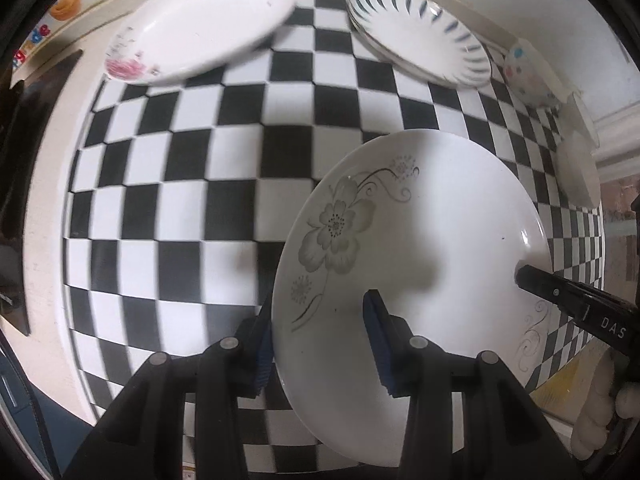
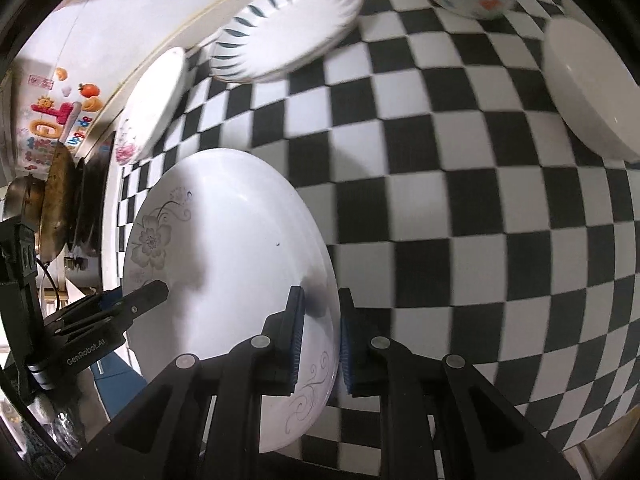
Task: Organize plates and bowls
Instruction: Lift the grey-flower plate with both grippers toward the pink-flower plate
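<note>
Both grippers are clamped on the same grey-flowered plate [image 1: 416,248]: the left gripper [image 1: 320,344] is closed over the rim on the flower side, one pad above and one below, while the right gripper [image 2: 320,340] pinches the opposite rim beside the scroll pattern. The plate is held above the checkered tablecloth [image 1: 168,184], tilted, with nothing seen beneath it. The step in hand is judged to be a two-handed carry toward a stack. It is best done with the two grips kept level and at an even spacing, so the rim is not twisted or pulled from either pad. A likely target is the blue-striped plate [image 1: 420,36] at the far side, which seems to rest on another plate. Open cloth lies between the carried plate and that stack. A pink-flowered plate [image 1: 200,24] sits far left, a dotted bowl [image 1: 528,76] and a white bowl [image 2: 588,88] to the right; those sides should be avoided.
</note>
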